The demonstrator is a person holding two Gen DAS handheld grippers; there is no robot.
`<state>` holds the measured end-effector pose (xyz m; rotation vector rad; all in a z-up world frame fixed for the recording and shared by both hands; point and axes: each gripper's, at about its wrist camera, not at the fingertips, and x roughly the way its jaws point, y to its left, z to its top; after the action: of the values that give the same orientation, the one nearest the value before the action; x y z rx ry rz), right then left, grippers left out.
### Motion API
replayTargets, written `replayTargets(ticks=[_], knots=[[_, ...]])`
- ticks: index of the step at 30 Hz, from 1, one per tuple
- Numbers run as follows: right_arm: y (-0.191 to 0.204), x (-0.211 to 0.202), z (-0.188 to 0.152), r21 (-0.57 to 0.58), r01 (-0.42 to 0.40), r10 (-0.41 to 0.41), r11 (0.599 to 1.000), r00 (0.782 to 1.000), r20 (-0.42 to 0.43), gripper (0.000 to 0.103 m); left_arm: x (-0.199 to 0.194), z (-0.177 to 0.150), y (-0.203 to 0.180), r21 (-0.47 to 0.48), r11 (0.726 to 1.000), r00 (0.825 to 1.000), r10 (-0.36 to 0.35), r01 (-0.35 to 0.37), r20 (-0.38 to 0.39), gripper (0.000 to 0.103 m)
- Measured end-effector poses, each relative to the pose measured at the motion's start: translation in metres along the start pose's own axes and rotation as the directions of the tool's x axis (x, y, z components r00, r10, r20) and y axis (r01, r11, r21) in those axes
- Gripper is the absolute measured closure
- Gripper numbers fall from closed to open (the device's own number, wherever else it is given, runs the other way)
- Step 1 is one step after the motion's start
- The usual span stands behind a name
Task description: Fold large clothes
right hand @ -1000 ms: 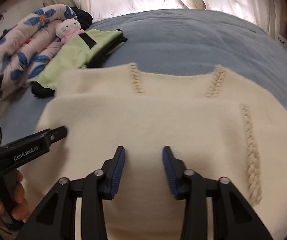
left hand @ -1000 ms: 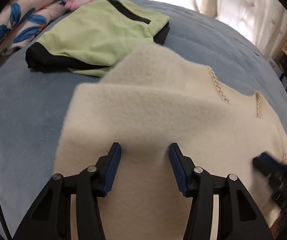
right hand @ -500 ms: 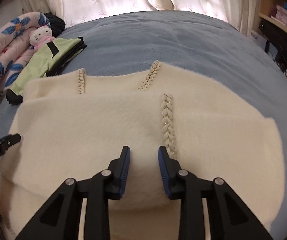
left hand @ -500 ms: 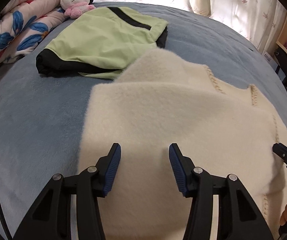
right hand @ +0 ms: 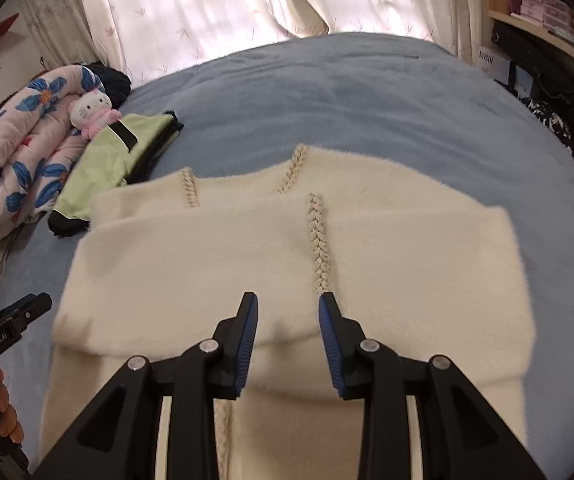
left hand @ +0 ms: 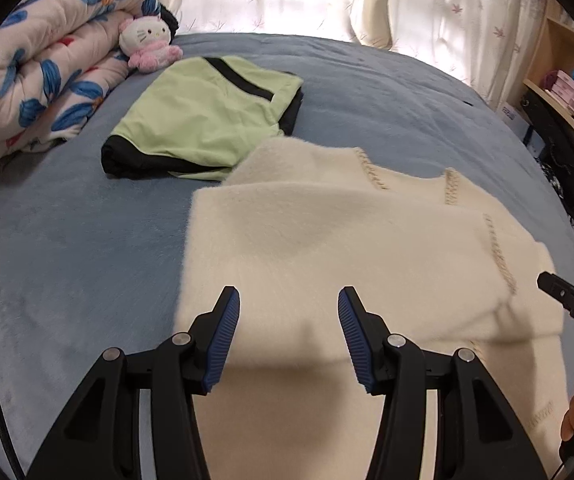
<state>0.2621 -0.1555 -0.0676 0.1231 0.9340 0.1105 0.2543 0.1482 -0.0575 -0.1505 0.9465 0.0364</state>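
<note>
A fluffy cream sweater (left hand: 327, 240) with braided seams lies folded in layers on the blue bed; it also shows in the right wrist view (right hand: 287, 264). My left gripper (left hand: 289, 336) is open and empty, held above the sweater's near left part. My right gripper (right hand: 287, 340) is open and empty above the sweater's near edge, beside a braided seam (right hand: 318, 240). The right gripper's tip (left hand: 567, 304) shows at the right edge of the left wrist view. The left gripper's tip (right hand: 11, 324) shows at the left edge of the right wrist view.
A folded green and black garment (left hand: 207, 120) lies behind the sweater to the left. A floral quilt (left hand: 35, 76) and a plush cat toy (left hand: 147, 40) sit at the far left. Curtains (right hand: 247, 0) hang behind the bed (right hand: 367, 92). Shelves (left hand: 567, 92) stand at the right.
Both grippers have pulled back and risen away from the sweater, so more of it and the bed shows. The right gripper's jaws have narrowed a little and it shifted right along the sweater.
</note>
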Motion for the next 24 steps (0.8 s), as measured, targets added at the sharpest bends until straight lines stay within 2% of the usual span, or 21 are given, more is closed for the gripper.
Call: replayTargets(ticks=[3, 5, 8, 15, 19, 24], knots=[[0.002, -0.028, -0.003, -0.008, -0.002, 0.002, 1.0, 0.999, 0.038, 0.068, -0.026, -0.006, -0.006, 0.022, 1.0, 1.0, -0.001, 0.001, 0.024, 0.049], [0.004, -0.045, -0.005, -0.014, 0.0, 0.001, 1.0, 0.998, 0.063, 0.059, -0.045, -0.01, -0.01, 0.037, 0.999, 0.999, 0.005, -0.007, 0.048, 0.044], [0.006, -0.071, -0.008, -0.02, 0.006, -0.003, 1.0, 0.994, 0.105, 0.054, -0.071, -0.015, -0.014, 0.053, 0.998, 0.996, 0.015, -0.02, 0.082, 0.043], [0.006, -0.12, -0.023, -0.02, 0.013, -0.009, 1.0, 0.987, 0.159, 0.053, -0.125, -0.028, -0.02, 0.062, 0.998, 0.991, 0.016, -0.024, 0.134, 0.041], [0.004, -0.146, -0.036, -0.026, 0.015, -0.01, 1.0, 0.983, 0.184, 0.053, -0.152, -0.041, -0.023, 0.069, 0.997, 0.986, 0.025, -0.037, 0.163, 0.033], [-0.001, -0.179, -0.059, -0.048, 0.032, -0.021, 0.998, 0.973, 0.229, 0.052, -0.185, -0.063, -0.019, 0.072, 0.997, 0.981, 0.023, -0.038, 0.195, 0.033]])
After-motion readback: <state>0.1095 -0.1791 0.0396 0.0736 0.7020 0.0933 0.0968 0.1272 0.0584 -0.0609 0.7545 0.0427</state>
